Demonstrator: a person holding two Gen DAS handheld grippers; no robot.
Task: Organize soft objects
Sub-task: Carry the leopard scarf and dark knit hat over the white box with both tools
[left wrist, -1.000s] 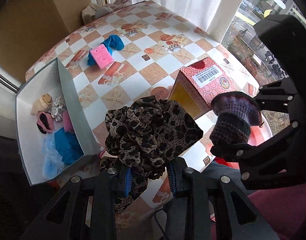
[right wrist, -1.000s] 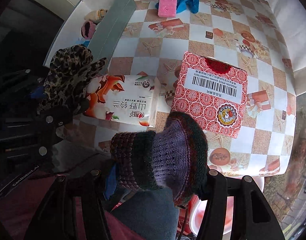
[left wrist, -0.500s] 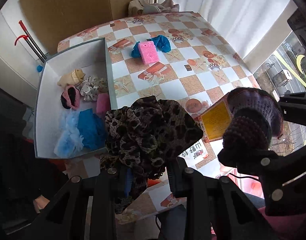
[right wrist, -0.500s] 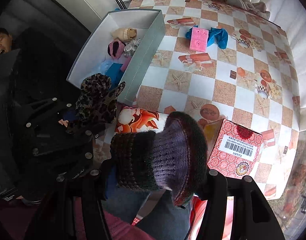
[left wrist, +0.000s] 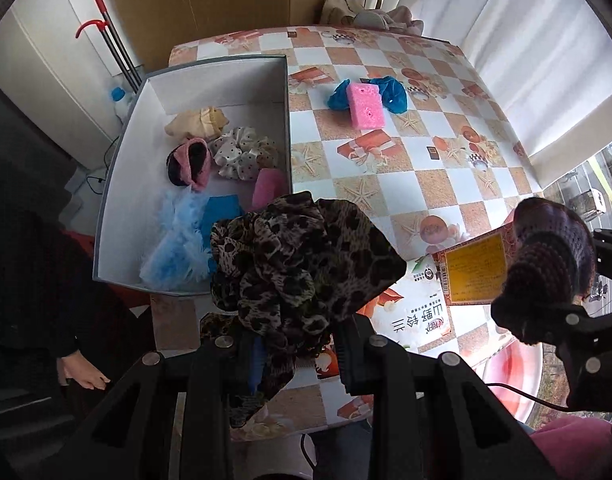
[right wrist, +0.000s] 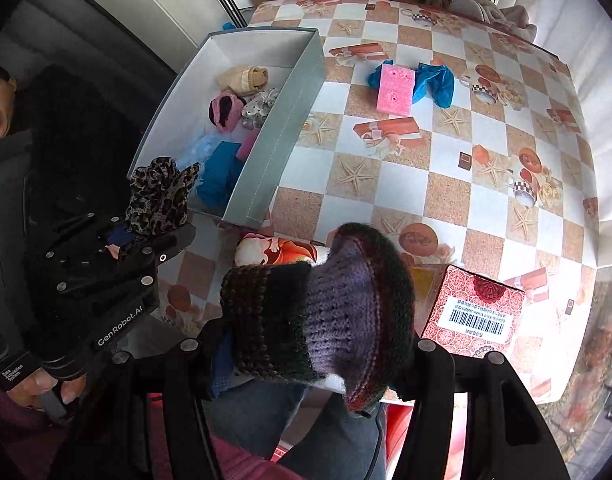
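Ruffled leopard-print scrunchie (left wrist: pixel 301 264) pinched in left claw (left wrist: pixel 297 356) — right claw (right wrist: pixel 318 364) grips chunky ribbed knit piece (right wrist: pixel 318 312).

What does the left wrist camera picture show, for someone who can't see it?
The left gripper holds a leopard-print scrunchie up near a grey box with scrunchies and other soft things inside. On the checked table lie a pink sponge and a blue cloth. At right, the right gripper holds a purple knitted piece.
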